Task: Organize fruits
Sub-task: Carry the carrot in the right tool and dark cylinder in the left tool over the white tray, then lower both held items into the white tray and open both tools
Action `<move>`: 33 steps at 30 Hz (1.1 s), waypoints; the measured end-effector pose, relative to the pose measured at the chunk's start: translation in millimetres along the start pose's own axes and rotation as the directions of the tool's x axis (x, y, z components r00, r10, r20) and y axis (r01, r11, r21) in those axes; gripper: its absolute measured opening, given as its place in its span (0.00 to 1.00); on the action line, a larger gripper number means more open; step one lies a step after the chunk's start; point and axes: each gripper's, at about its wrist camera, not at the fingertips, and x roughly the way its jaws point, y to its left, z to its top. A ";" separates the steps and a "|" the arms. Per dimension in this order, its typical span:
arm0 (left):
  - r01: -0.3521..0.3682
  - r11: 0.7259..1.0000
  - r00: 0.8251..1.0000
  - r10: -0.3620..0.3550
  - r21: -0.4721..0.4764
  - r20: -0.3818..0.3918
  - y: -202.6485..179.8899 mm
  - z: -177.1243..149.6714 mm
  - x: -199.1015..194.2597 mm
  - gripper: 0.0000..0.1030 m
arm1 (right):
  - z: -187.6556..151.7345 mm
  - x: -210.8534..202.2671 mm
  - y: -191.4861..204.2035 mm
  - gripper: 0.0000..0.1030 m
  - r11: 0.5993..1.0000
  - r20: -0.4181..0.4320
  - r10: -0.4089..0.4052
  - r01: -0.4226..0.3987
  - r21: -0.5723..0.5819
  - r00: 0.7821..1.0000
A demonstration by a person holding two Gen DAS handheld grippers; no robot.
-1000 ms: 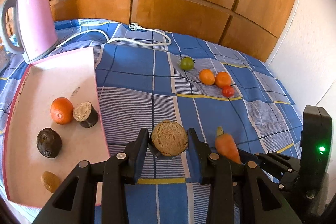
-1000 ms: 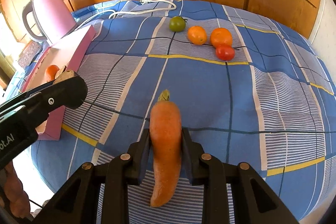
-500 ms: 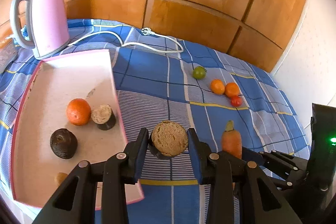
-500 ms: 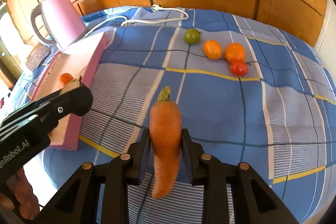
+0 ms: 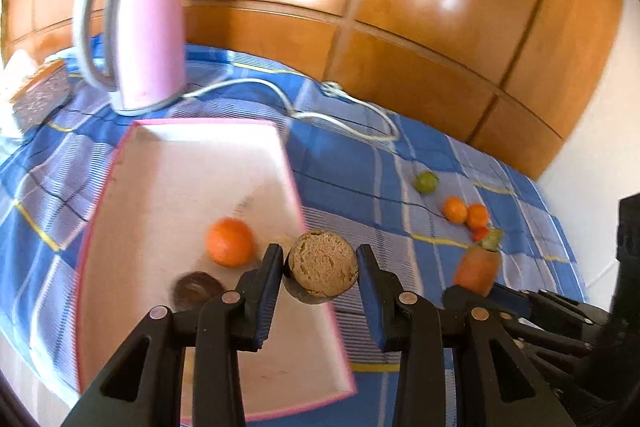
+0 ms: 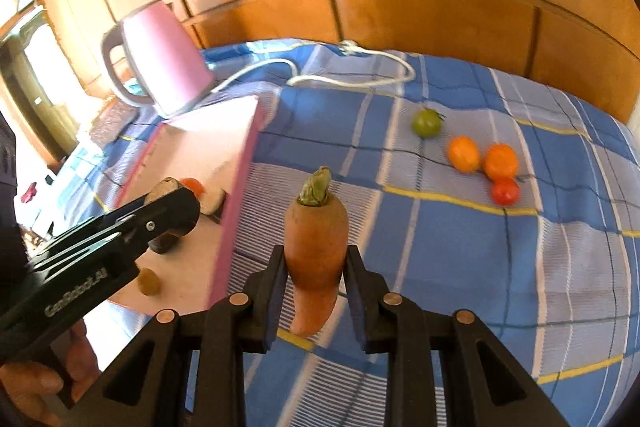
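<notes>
The left gripper (image 5: 320, 269) is clenched on a round brown fruit (image 5: 322, 263) with a rough cut face and dark skin below; it hangs over the right rim of the pink tray (image 5: 294, 183). The right gripper (image 6: 316, 267) is clenched on a carrot (image 6: 316, 239), green stub pointing away, tip hanging down between the fingers, above the blue checked cloth (image 6: 440, 235) just right of the tray's wall.

Inside the tray lie an orange (image 5: 230, 242), a dark avocado (image 5: 197, 287) near it, a cut dark-skinned piece and a small yellow-brown piece (image 6: 149, 281); the left wrist view is blurred, so finer detail is unclear.

On the cloth, well apart from the tray, sit 4 small fruits: 1 green tomato (image 6: 427, 123), 2 orange ones (image 6: 464, 154) side by side, and 1 red tomato (image 6: 505, 191) touching the right-hand orange one.

A pink kettle (image 5: 150, 35) stands behind the tray, its white cord (image 5: 340, 107) trailing across the cloth toward the wooden panels (image 5: 400, 27).

A hand (image 6: 28, 383) grips the left gripper's handle at the lower left of the right wrist view.
</notes>
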 end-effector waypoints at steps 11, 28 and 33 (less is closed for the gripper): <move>-0.130 0.988 0.991 0.132 -0.078 0.028 66.8 18.3 0.4 0.37 | 39.6 18.4 52.2 0.27 0.990 -0.004 0.094 -0.094 -0.108 0.996; -0.206 0.969 0.978 0.208 -0.134 0.001 102.6 21.7 14.8 0.39 | 82.6 77.4 106.1 0.28 0.972 -0.054 0.097 -0.107 -0.210 0.994; -0.216 0.967 0.976 0.219 -0.135 0.009 103.8 21.3 13.2 0.47 | 83.5 83.0 108.5 0.31 0.973 -0.052 0.108 -0.116 -0.201 0.993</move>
